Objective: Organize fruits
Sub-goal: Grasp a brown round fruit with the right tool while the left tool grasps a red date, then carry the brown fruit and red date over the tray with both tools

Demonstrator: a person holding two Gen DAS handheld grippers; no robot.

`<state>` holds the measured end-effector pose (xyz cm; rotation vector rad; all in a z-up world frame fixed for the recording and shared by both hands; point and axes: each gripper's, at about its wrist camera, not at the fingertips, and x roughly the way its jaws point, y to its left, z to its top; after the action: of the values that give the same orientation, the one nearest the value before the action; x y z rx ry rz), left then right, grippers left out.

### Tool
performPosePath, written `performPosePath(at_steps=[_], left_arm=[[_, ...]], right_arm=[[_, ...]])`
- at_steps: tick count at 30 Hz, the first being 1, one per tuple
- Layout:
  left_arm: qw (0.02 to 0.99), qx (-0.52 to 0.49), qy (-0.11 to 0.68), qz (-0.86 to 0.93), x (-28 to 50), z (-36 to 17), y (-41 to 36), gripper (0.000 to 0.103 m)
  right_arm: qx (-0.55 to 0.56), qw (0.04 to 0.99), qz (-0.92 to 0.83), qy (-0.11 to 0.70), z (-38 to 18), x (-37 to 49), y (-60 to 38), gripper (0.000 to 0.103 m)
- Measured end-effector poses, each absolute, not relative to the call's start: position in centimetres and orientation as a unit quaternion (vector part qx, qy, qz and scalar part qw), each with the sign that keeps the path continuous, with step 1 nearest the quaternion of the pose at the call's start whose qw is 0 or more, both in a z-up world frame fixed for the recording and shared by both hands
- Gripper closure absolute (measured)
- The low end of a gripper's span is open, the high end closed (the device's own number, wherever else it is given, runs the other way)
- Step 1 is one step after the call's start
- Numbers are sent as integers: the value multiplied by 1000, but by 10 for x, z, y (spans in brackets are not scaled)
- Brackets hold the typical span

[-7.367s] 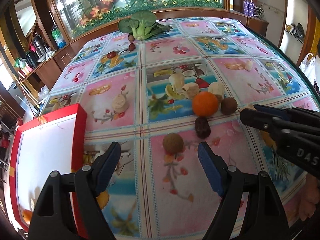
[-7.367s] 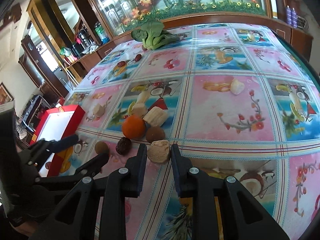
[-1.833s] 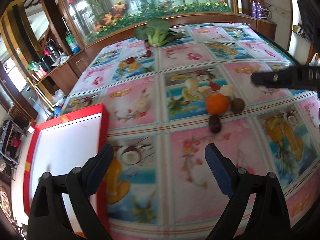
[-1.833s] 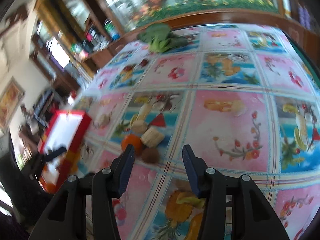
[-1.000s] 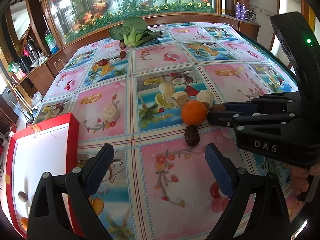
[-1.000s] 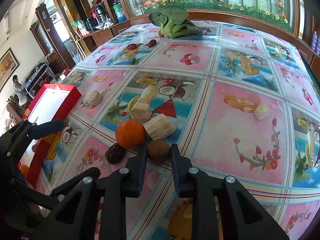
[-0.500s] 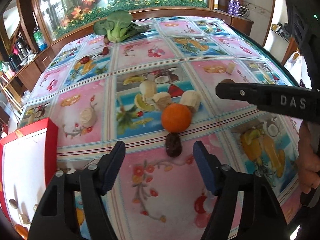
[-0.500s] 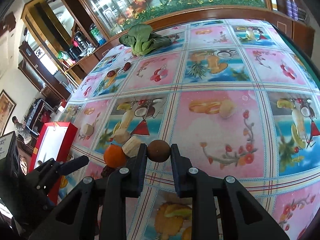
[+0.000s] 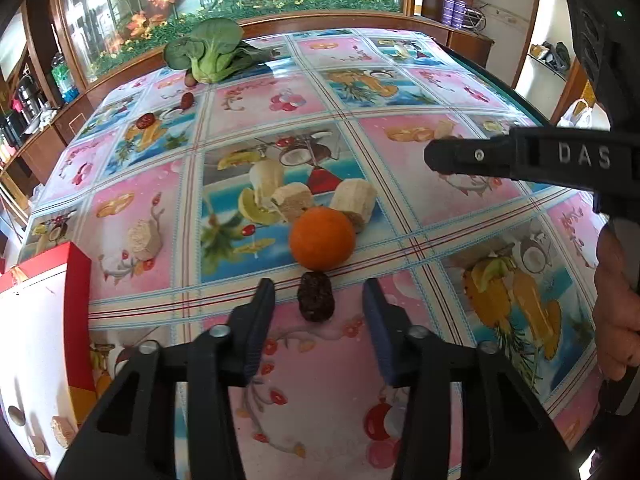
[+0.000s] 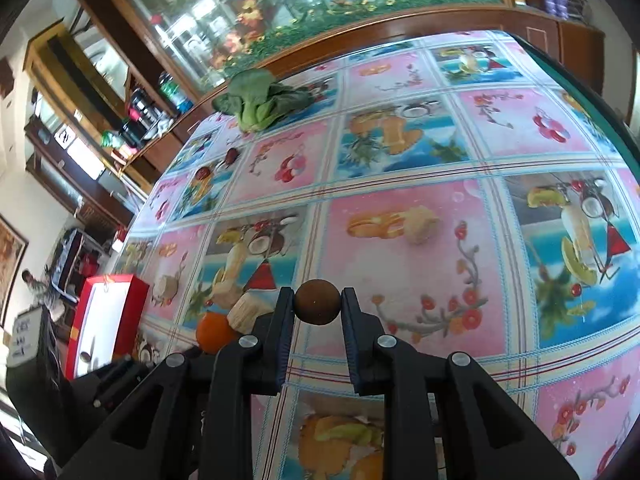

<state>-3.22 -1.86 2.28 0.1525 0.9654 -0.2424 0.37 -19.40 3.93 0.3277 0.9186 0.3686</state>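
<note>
My left gripper (image 9: 318, 298) is open, its jaws on either side of a dark wrinkled date (image 9: 316, 296) lying on the tablecloth. An orange (image 9: 322, 238) sits just beyond it, with pale cut fruit chunks (image 9: 352, 202) behind. My right gripper (image 10: 317, 307) is shut on a small round brown fruit (image 10: 317, 307) and holds it above the table; in the left wrist view it reaches in from the right (image 9: 434, 156). A red-rimmed white box (image 9: 36, 344) at the left holds a few small pieces.
A green bok choy (image 9: 212, 54) and two red dates (image 9: 186, 100) lie at the far side. A lone pale chunk (image 9: 142, 238) sits left of the pile, another (image 10: 422, 230) toward the right. The table edge (image 9: 500, 88) curves along the right. Wooden cabinets stand behind.
My left gripper has moved forward to straddle the dark date and narrowed its opening. My right gripper has lifted the round brown fruit higher and tilted.
</note>
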Motion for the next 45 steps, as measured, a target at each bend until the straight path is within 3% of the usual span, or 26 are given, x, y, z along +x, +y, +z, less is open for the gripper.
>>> performPosePath(at_steps=[4, 9, 23, 45], left_arm=[[875, 69, 463, -122, -32, 22, -18, 69], [877, 62, 460, -122, -33, 21, -17, 83], [889, 8, 448, -98, -56, 38, 10, 83], [931, -43, 363, 3, -145, 109, 113, 83]], right_arm=[[169, 869, 165, 436, 40, 5, -200, 81], [172, 866, 160, 441, 37, 7, -201, 81], [156, 881, 152, 419, 40, 5, -198, 81], [144, 940, 120, 287, 64, -31, -194, 81]])
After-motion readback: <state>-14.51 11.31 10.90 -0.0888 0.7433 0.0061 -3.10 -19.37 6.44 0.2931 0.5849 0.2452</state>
